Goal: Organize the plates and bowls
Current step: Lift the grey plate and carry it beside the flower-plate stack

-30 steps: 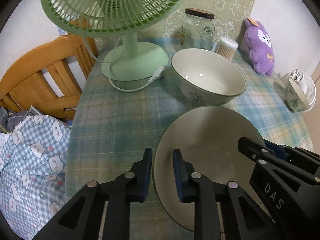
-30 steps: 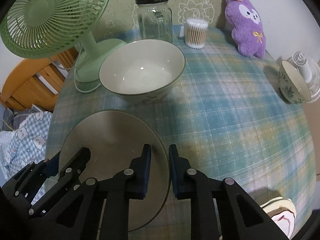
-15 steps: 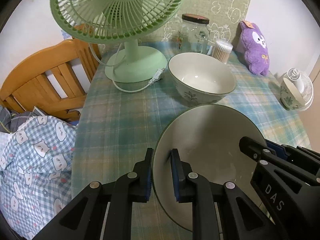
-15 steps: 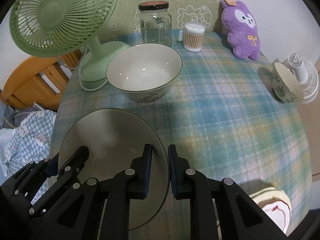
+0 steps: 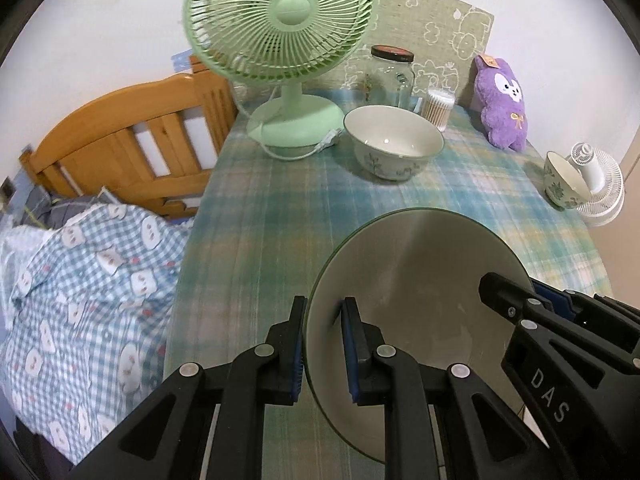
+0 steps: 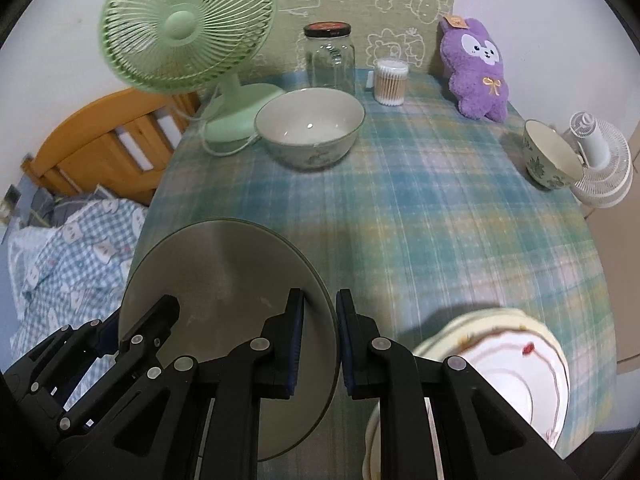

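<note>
A large grey-green plate [image 5: 416,280] is held up above the checked tablecloth by both grippers. My left gripper [image 5: 323,344] is shut on its left rim. My right gripper [image 6: 319,340] is shut on its right rim; the plate also shows in the right wrist view [image 6: 224,280]. A big floral bowl [image 5: 394,146] stands at the back of the table, also in the right wrist view [image 6: 310,132]. A small floral bowl [image 6: 548,158] stands at the far right. A stack of white and cream plates [image 6: 516,368] lies at the near right.
A green desk fan [image 5: 280,32] with its cord, a glass jar [image 6: 330,58], a tub of cotton swabs [image 6: 390,82], a purple plush [image 6: 478,68] and a small white fan [image 6: 600,160] line the back and right edges. A wooden bed frame [image 5: 128,144] and bedding are to the left.
Both grippers have lifted the plate and drawn back toward the near edge. The plate stack has come fully into the right wrist view.
</note>
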Demonstrator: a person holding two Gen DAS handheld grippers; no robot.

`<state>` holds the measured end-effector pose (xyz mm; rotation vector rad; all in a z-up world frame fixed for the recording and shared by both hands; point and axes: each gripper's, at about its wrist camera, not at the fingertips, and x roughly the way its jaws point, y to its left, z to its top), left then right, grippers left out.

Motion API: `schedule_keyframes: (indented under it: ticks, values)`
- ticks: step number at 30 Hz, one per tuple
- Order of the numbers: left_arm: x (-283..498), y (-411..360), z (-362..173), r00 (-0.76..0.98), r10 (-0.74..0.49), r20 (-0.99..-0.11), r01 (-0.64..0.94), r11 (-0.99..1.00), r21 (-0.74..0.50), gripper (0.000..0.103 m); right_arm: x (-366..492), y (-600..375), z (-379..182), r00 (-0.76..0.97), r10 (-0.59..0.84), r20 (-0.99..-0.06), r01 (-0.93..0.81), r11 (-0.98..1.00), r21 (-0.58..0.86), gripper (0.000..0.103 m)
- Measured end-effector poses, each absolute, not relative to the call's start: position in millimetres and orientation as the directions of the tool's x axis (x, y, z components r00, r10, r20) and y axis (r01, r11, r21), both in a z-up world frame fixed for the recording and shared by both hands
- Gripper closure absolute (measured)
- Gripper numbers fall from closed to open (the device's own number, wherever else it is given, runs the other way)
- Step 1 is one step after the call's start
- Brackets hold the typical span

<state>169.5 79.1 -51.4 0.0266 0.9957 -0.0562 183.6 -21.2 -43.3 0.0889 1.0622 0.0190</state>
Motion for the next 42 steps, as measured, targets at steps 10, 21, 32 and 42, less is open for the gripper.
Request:
schedule_keyframes:
  ticks: [10,21,32,42]
  values:
    - [116,76,-61,0.525,-0.001,-0.851,0.004,1.000,0.002,0.089,130,-21,-53,0.470,0.089,-0.878,-0.028,0.996,0.086,0.083]
    - [86,81,-83,0.499,0.021,-0.866,-0.039,0.999,0.002,0.089,106,-14,-77,0.441,0.107,-0.891,-0.071,0.994,0.084,0.083]
    - [83,84,-95,0.508,0.031,-0.861,-0.028,0.999,0.020,0.088,103,-6,-90,0.447,0.093,-0.890,-0.083,0.995,0.063,0.083]
    - [80,79,-83,0.528,0.018,-0.849,-0.011,1.000,0.014,0.055,99,-10,-77,0.467,0.104,-0.878,-0.100,0.993,0.065,0.082]
